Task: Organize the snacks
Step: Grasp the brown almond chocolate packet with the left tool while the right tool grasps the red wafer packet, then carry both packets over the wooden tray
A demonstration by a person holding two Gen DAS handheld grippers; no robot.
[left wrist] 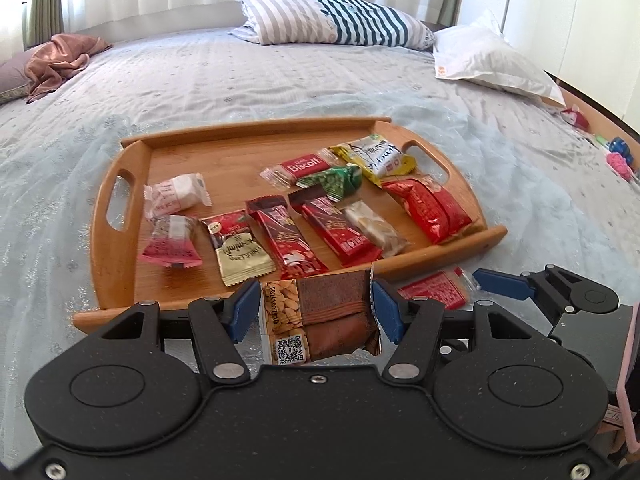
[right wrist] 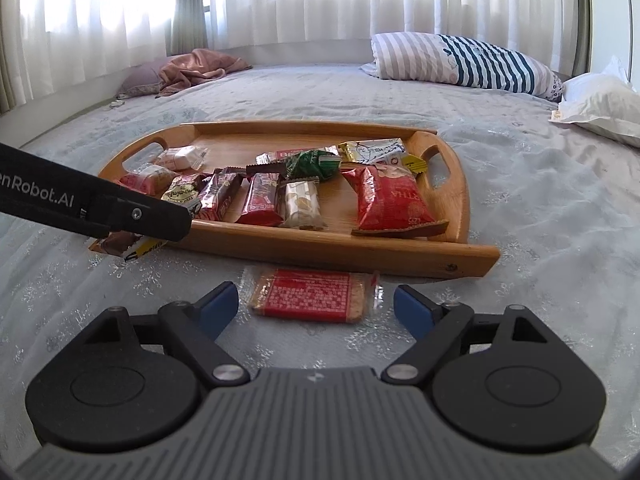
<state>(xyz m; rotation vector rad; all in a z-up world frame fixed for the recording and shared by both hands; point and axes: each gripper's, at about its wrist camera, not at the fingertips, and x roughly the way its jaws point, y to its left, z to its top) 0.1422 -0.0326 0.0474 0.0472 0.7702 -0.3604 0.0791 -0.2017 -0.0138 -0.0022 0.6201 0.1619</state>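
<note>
A wooden tray [left wrist: 188, 152] on the bed holds several wrapped snacks; it also shows in the right wrist view [right wrist: 320, 246]. My left gripper [left wrist: 316, 308] is shut on a brown almond snack packet [left wrist: 320, 320], held just in front of the tray's near rim. In the right wrist view the left gripper [right wrist: 120, 208] and its packet [right wrist: 128, 246] sit at the tray's near left corner. My right gripper [right wrist: 316, 304] is open, its jaws on either side of a red biscuit packet [right wrist: 312, 294] lying on the bedspread before the tray. That packet also shows in the left wrist view [left wrist: 436, 290].
The bedspread [right wrist: 540, 208] is light blue and wrinkled. A striped pillow [left wrist: 336, 20] and a white pillow [left wrist: 488, 60] lie at the far end. A pink cloth [left wrist: 60, 60] lies far left. Small toys [left wrist: 616, 156] sit at the right edge.
</note>
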